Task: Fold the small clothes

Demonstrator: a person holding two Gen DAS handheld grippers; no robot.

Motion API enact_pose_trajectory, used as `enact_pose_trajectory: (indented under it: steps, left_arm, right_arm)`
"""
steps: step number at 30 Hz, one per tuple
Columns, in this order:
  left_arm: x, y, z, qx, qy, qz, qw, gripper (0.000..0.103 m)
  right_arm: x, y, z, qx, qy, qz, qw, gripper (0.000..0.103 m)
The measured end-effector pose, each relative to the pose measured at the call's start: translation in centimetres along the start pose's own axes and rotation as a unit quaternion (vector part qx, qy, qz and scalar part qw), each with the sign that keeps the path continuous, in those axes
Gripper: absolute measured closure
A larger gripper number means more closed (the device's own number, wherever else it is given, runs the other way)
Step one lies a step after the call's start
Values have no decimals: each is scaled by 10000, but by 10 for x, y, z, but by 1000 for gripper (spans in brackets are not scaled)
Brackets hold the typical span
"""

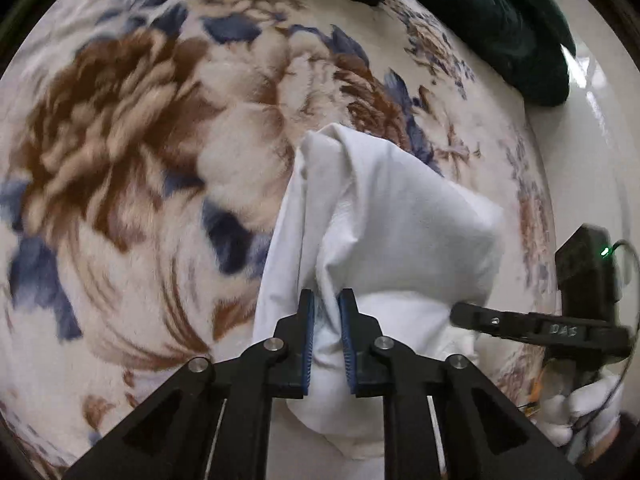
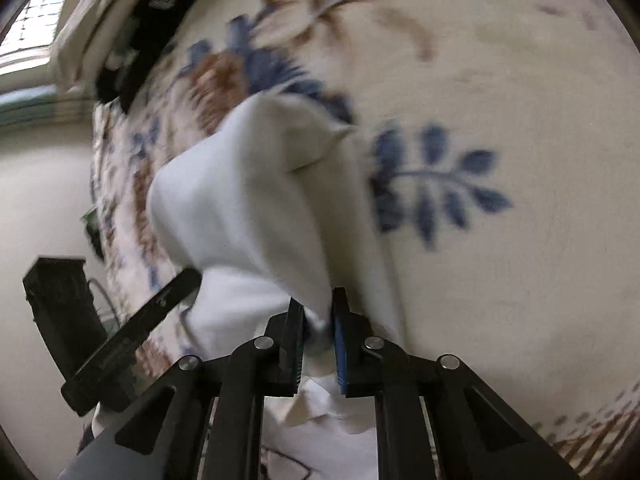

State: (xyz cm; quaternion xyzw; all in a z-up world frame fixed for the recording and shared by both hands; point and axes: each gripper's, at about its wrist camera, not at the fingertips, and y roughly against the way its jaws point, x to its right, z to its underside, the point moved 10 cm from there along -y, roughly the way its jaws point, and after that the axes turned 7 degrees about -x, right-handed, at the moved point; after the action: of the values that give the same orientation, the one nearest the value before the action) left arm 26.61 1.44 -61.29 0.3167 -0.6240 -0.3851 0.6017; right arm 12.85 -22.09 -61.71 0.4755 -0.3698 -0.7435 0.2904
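A small white garment (image 1: 392,216) hangs bunched between both grippers, held above a floral blanket (image 1: 120,120). My left gripper (image 1: 327,300) is shut on one edge of the white cloth, which passes between its blue pads. My right gripper (image 2: 318,300) is shut on another edge of the same garment (image 2: 248,192). The right gripper also shows in the left wrist view (image 1: 520,328) at the right, in a white-gloved hand. The left gripper shows in the right wrist view (image 2: 132,336) at the lower left. Both views are motion-blurred.
The blanket (image 2: 500,80) with brown and blue flowers covers the bed. A dark teal garment (image 1: 500,20) and dark clothes (image 2: 148,32) lie at the bed's far edge. A pale floor (image 1: 592,140) runs beside the bed.
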Motion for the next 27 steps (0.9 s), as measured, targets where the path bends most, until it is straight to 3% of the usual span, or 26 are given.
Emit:
enact_pose_trajectory:
  steps: [3, 5, 7, 8, 10, 11, 13, 14, 16, 19, 21, 22, 23, 24, 25, 26, 27]
  left_arm:
    - [2, 15, 7, 11, 347, 338, 9988, 77]
    - [7, 25, 14, 96, 487, 558, 9972, 74]
    - [9, 25, 23, 56, 408, 469, 9980, 74]
    - [8, 23, 28, 77, 344, 298, 9989, 77]
    - [7, 25, 36, 248, 275, 28, 9993, 103]
    - [8, 27, 37, 314, 228, -47, 9992, 102]
    - [7, 31, 38, 386, 225, -23, 9990, 102]
    - [2, 28, 38, 351, 272, -113, 9989, 102]
    - [-5, 22, 37, 249, 279, -219, 9991, 99]
    - [-8, 22, 41, 94, 304, -237, 9992, 97]
    - [-5, 32, 41, 175, 274, -309, 9990, 96]
    - [-4, 40, 42, 223, 264, -391, 9986, 93]
    - [-1, 47, 45, 292, 238, -364, 9986, 84]
    - [2, 53, 50, 346, 229, -298, 9987, 68]
    - [1, 56, 56, 333, 280, -264, 9987, 58]
    - [1, 57, 63, 293, 337, -260, 9987, 39]
    - [0, 57, 72, 250, 384, -278, 9986, 32]
  right_arm:
    - [0, 5, 6, -35, -38, 60, 10000, 72]
    - [-5, 10, 12, -5, 85, 147, 9999, 69]
    - [-10, 12, 17, 27, 176, 113, 9998, 69]
    - [-11, 11, 21, 36, 159, 69, 9998, 69]
    - [-11, 9, 25, 87, 80, 6, 9999, 90]
    - [-11, 8, 26, 97, -45, -132, 9999, 93]
    - [-18, 11, 31, 17, -473, -993, 9939, 93]
    - [-18, 14, 32, 43, -538, -1097, 9925, 93]
    - [-7, 18, 29, 247, -449, -592, 9969, 93]
    - [5, 7, 30, 85, -371, -34, 9993, 92]
    - [3, 12, 32, 124, -317, 8, 9994, 75]
    - [2, 15, 34, 143, -266, 127, 9995, 67]
    - [0, 18, 36, 160, -233, 211, 9994, 60]
    - [-3, 21, 39, 206, -190, 209, 9994, 60]
    - [-5, 25, 44, 232, -154, 142, 9995, 59]
    - [-5, 26, 51, 202, -124, 122, 9996, 53]
    - [-5, 26, 60, 145, -80, 167, 9997, 50]
